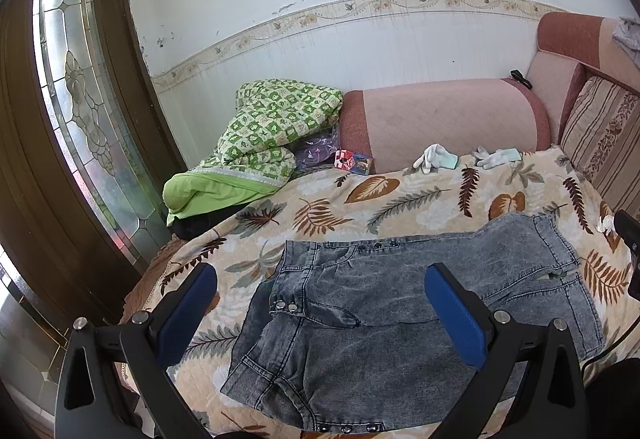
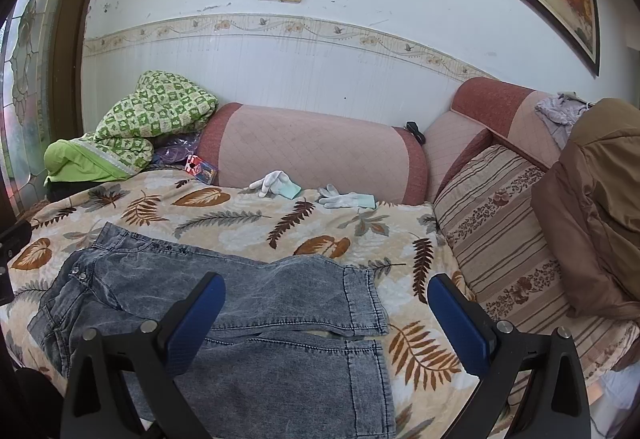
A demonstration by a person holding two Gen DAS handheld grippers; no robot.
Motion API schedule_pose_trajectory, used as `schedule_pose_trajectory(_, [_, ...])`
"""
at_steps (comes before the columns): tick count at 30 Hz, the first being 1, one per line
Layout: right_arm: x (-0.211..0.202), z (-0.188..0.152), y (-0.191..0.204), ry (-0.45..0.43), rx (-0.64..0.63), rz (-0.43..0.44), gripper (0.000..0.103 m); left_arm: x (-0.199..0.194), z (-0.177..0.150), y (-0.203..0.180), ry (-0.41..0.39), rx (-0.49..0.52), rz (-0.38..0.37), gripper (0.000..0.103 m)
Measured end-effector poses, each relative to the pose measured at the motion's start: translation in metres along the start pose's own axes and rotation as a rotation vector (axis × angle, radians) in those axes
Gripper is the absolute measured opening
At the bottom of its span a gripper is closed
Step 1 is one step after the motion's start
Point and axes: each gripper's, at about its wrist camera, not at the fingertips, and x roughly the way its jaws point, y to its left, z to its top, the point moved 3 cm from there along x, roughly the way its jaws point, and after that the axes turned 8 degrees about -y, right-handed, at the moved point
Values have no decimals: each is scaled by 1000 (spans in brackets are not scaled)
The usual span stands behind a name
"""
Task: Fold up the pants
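Observation:
Grey acid-wash denim pants (image 1: 372, 315) lie flat on a leaf-patterned blanket (image 1: 360, 199), waist with metal buttons to the left, leg ends to the right. My left gripper (image 1: 320, 303) is open and empty, hovering over the waist end. The pants also show in the right wrist view (image 2: 256, 299), one leg lying over the other. My right gripper (image 2: 326, 315) is open and empty above the leg hems. Each gripper has blue pads.
A green checked quilt (image 1: 272, 127) is piled at the back left. White gloves (image 2: 276, 181) lie at the back by the pink sofa backrest (image 2: 312, 151). A striped cushion (image 2: 508, 239) and a brown jacket (image 2: 600, 199) sit at the right. A glass-panelled door (image 1: 72, 99) stands at the left.

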Motion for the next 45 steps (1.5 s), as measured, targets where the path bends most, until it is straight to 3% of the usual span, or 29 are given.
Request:
schedule_pose_trajectory(9, [15, -1, 4, 24, -7, -1, 102, 17, -2, -4, 23, 10, 1, 103])
schedule_pose_trajectory(16, [47, -10, 3, 79, -6, 8, 102, 51, -9, -3, 72, 27, 11, 103])
schedule_pose_trajectory(21, [96, -34, -24, 195, 86, 18, 102, 116, -31, 35, 211, -6, 61, 103])
schedule_pose_trajectory(24, [132, -53, -53, 278, 183, 18, 102, 168, -53, 70, 316, -10, 145, 103])
schedule_pose_trajectory(27, [168, -71, -82, 359, 264, 7, 102, 217, -74, 98, 410, -7, 180, 103])
schedule_pose_trajectory(32, [223, -92, -107, 467, 324, 19, 102, 290, -93, 120, 546, -75, 126, 103])
schedule_pose_trajectory(38, [281, -103, -119, 528, 350, 54, 102, 350, -87, 103, 582, -150, 22, 103])
schedule_pose_trajectory(44, [322, -104, -148, 527, 474, 56, 101, 407, -88, 76, 640, -155, -63, 80])
schedule_pose_trajectory(45, [327, -105, -151, 524, 498, 64, 100, 415, -91, 70, 655, -147, -70, 72])
